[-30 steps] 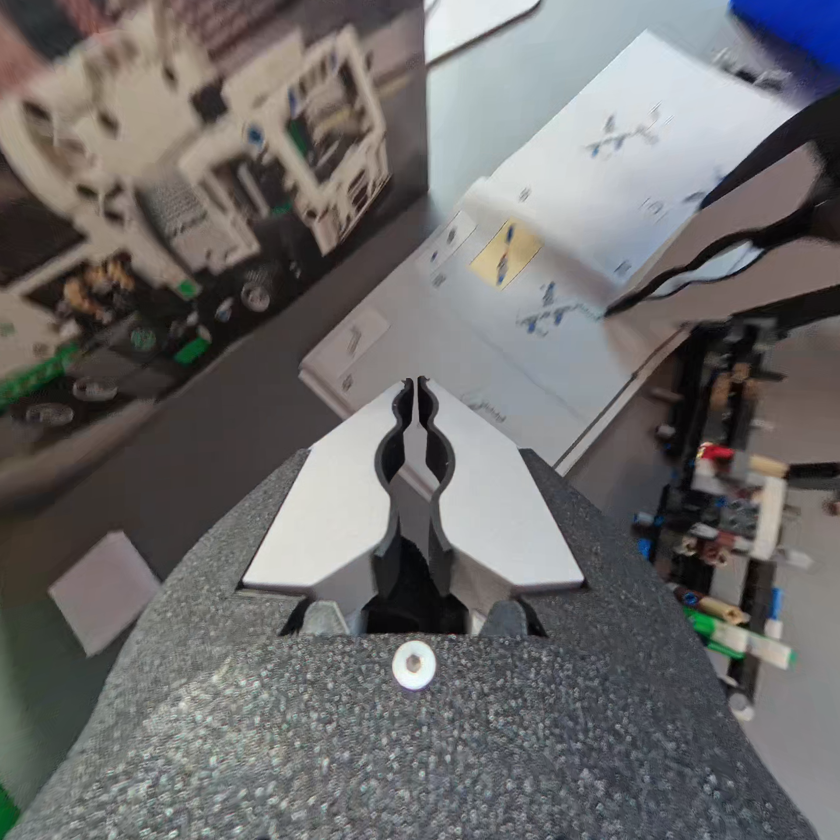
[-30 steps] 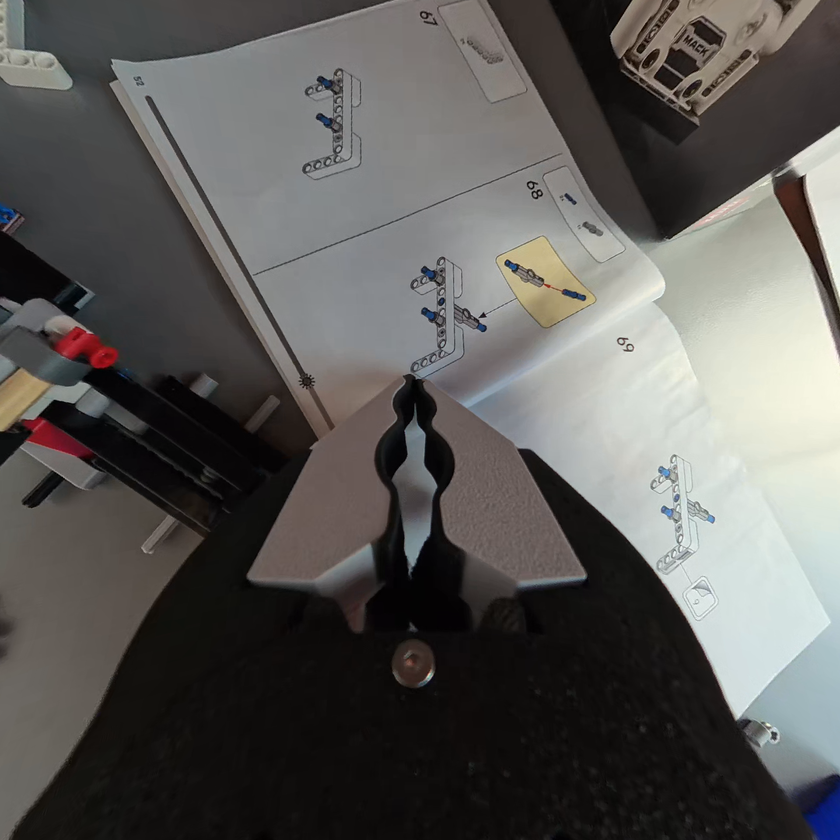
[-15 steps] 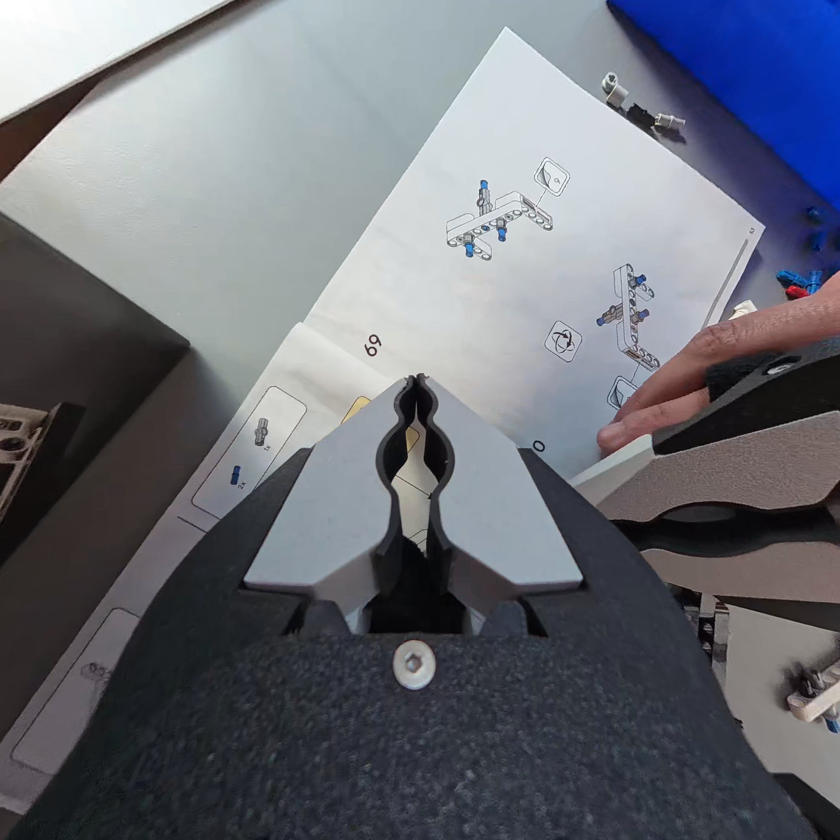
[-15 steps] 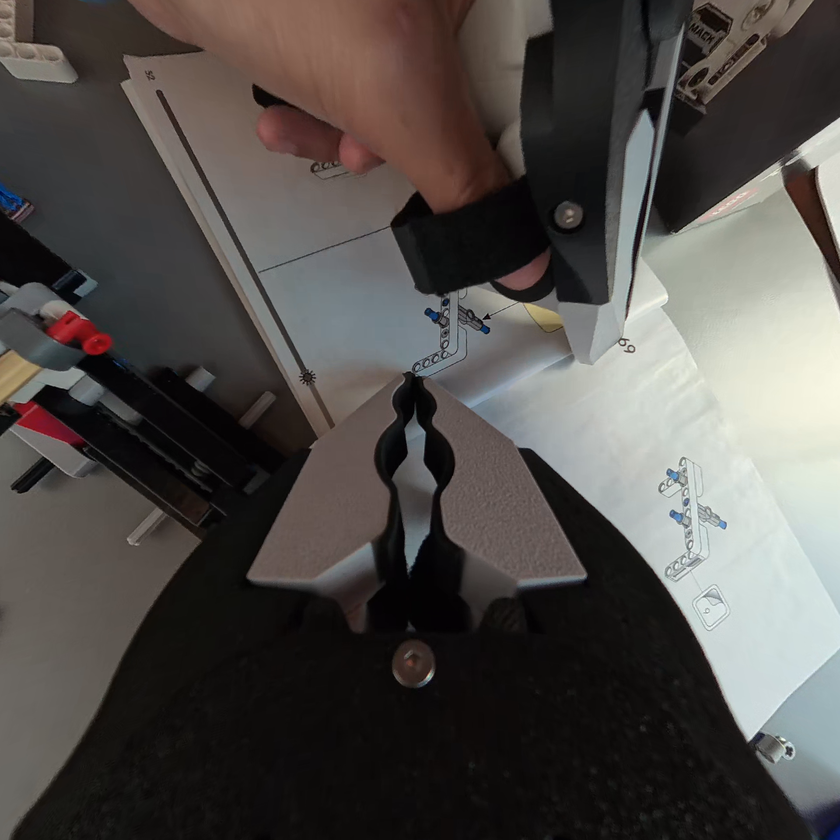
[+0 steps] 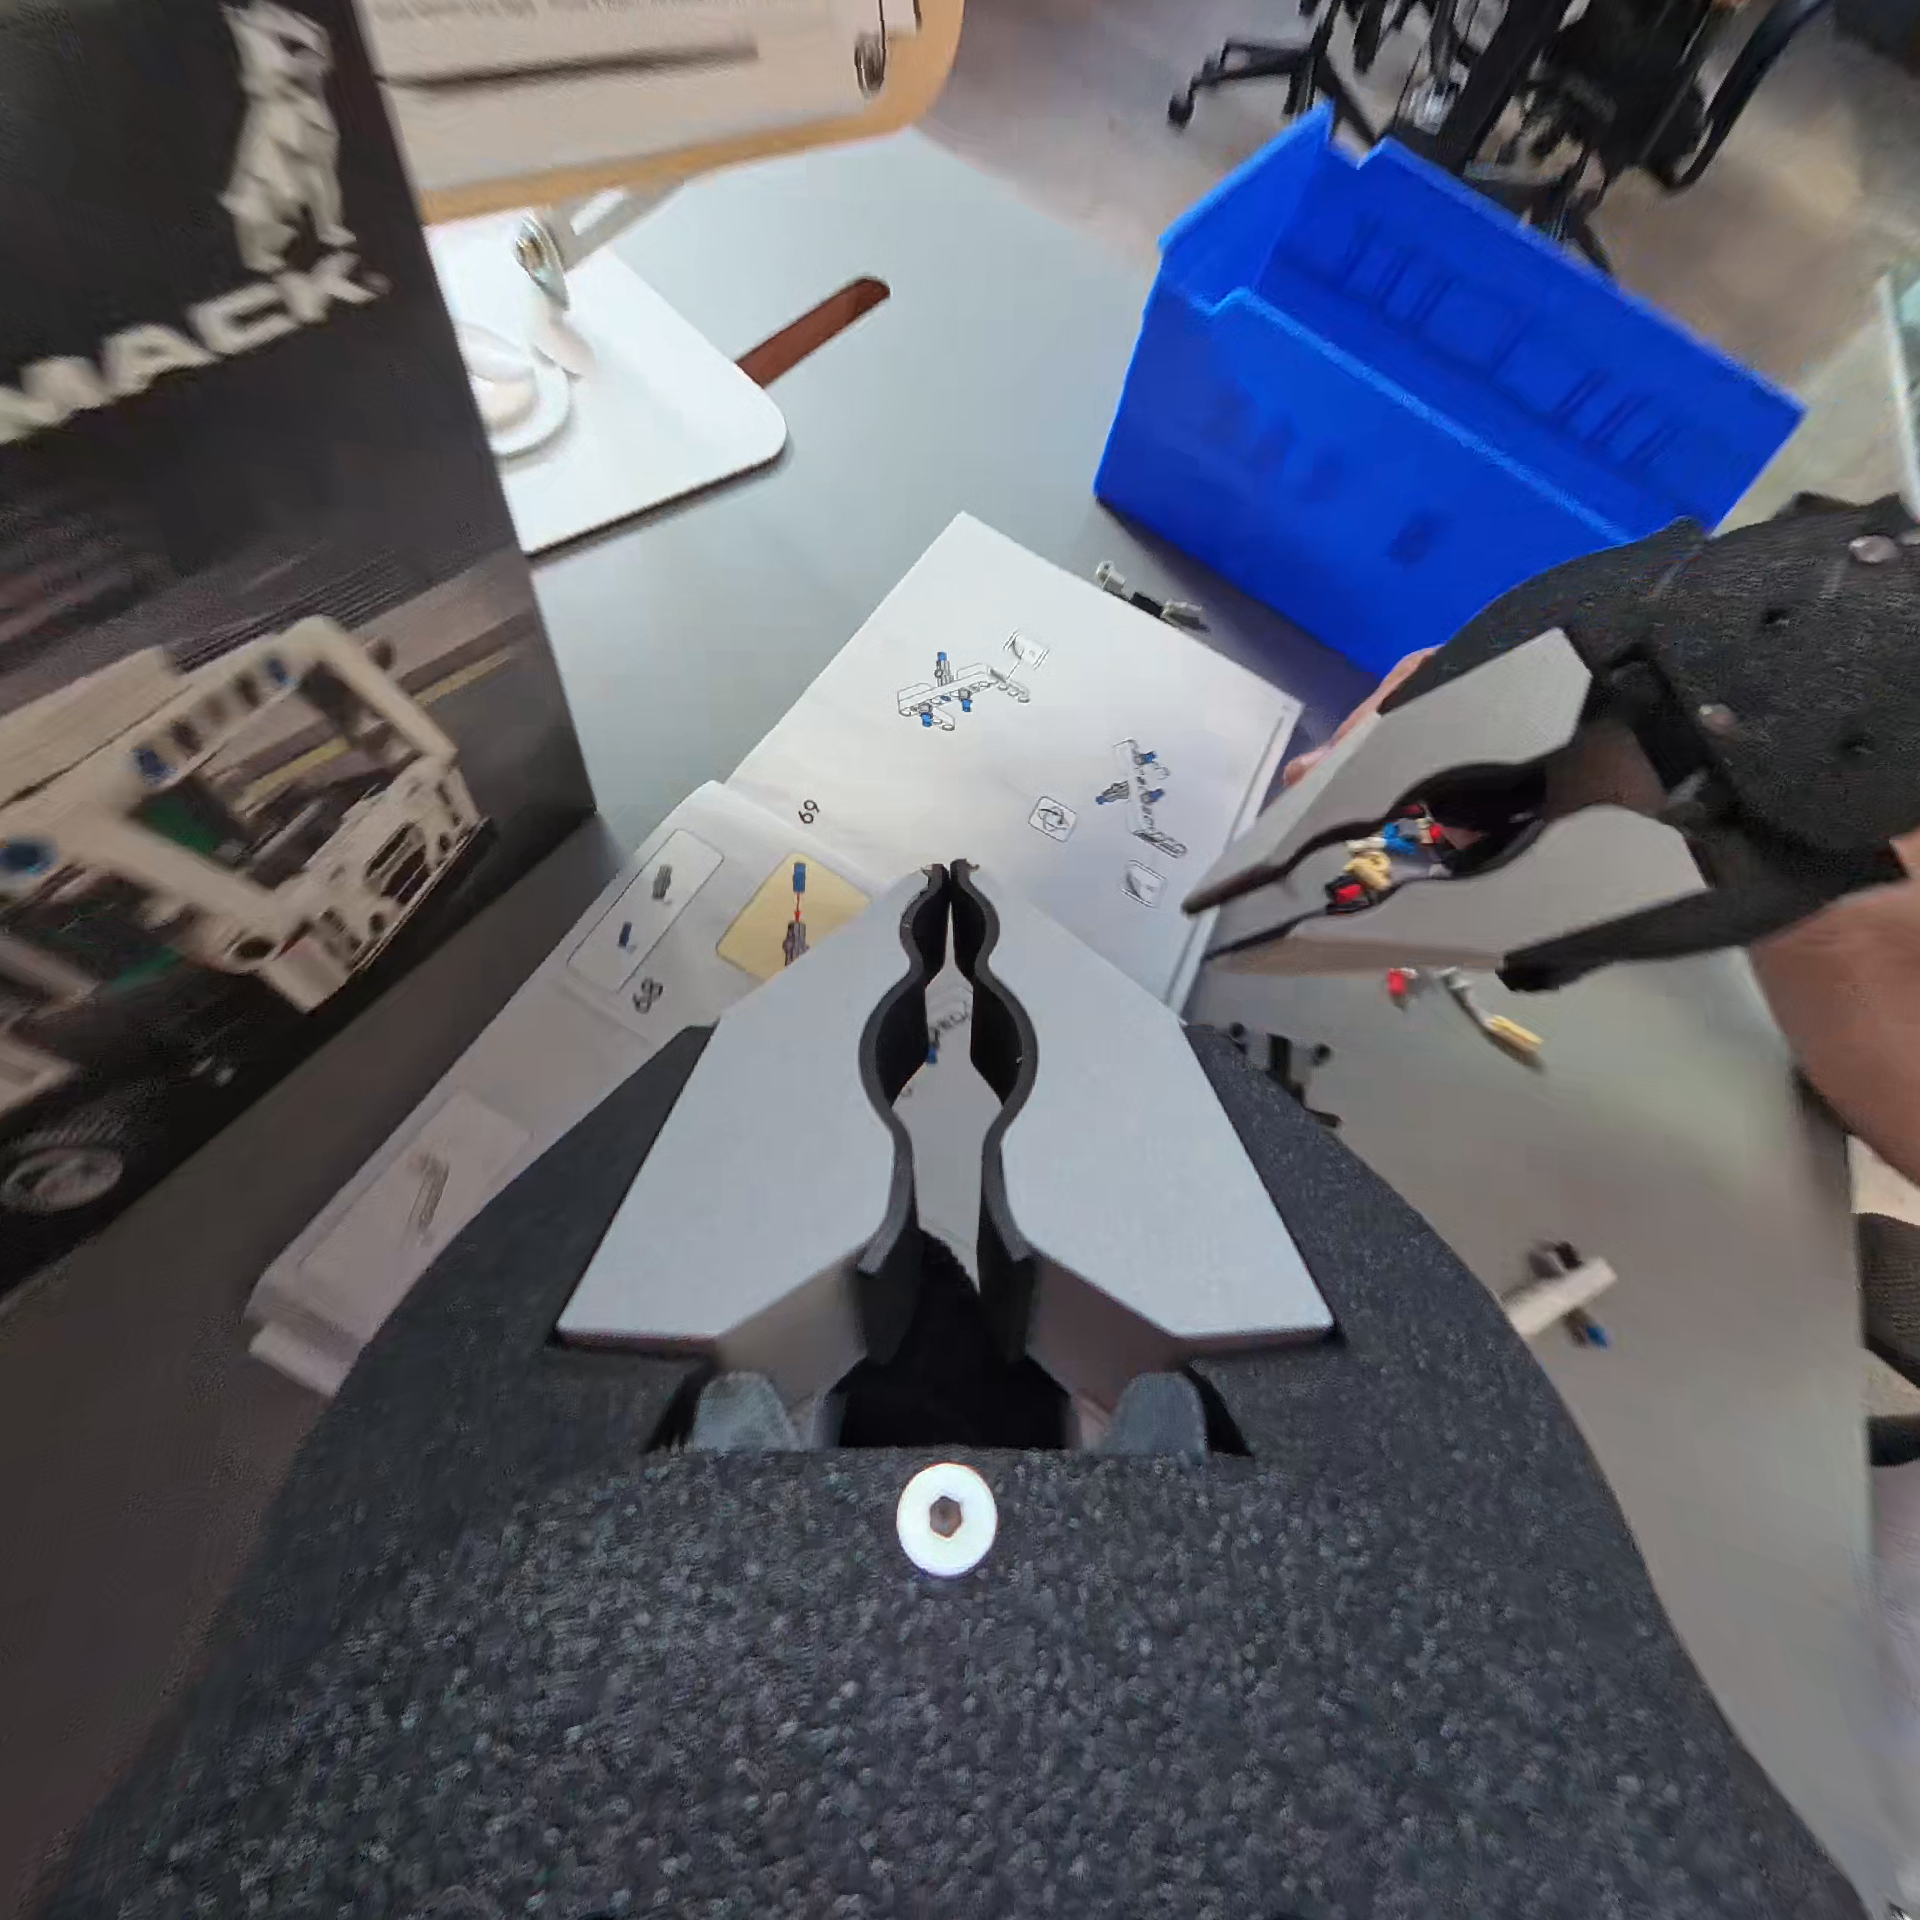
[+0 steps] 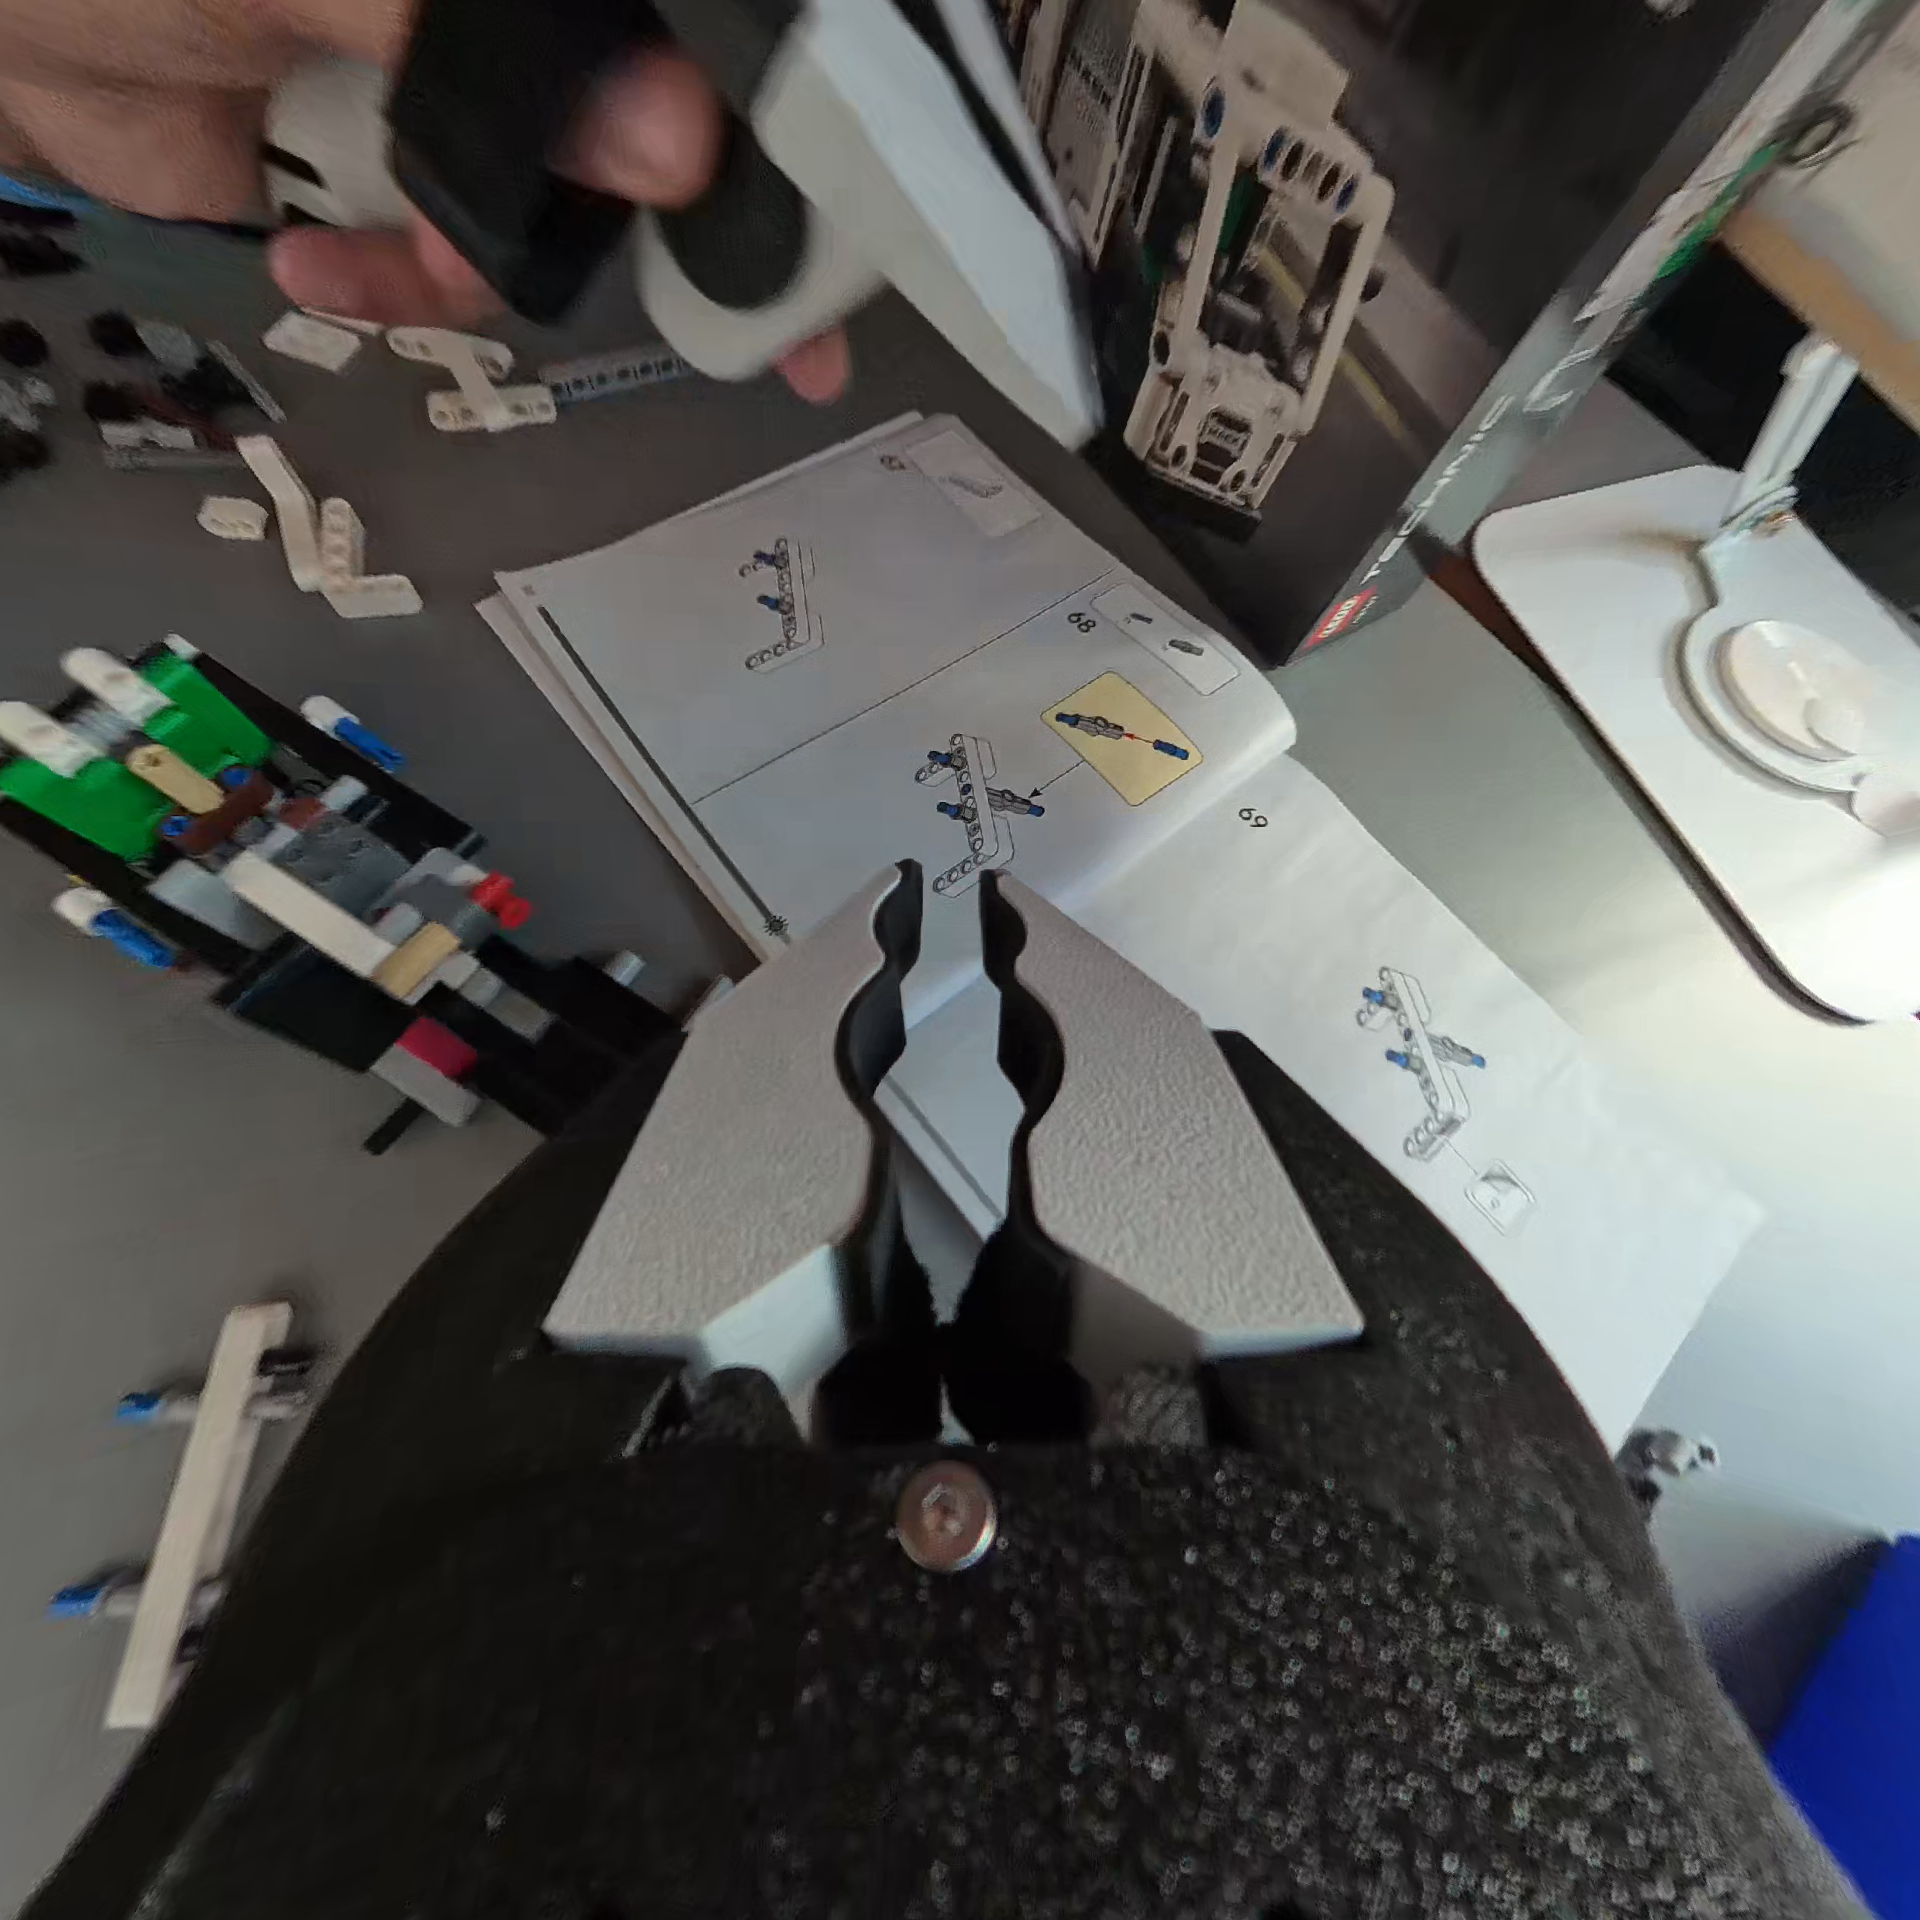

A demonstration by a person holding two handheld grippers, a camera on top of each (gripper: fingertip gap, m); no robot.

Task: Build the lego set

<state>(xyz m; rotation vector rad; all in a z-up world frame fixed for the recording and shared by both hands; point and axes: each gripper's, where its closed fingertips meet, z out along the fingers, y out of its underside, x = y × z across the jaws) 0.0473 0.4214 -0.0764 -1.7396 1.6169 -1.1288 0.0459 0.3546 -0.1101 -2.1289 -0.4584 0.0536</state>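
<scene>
Grey fingers on the left gripper (image 5: 950,878) are pinched together at the tips with nothing between them, and it hangs above the open instruction booklet (image 5: 1039,748). The right gripper (image 6: 948,883) has its fingers slightly parted and it's empty too, also over the booklet.

Looks to me like a check-the-manual pause, not an assembly move. Next thing probably needs a pin or beam picked off the table, so one gripper has to go down to the loose parts.

Only the right wrist view shows the half-built model (image 6: 260,862) left of the booklet, the loose white beams (image 6: 312,540) beyond it, and a white beam with blue pins (image 6: 197,1496) nearer the camera. The left wrist view gives you the blue bin (image 5: 1434,416) and set box (image 5: 208,623) instead.
</scene>
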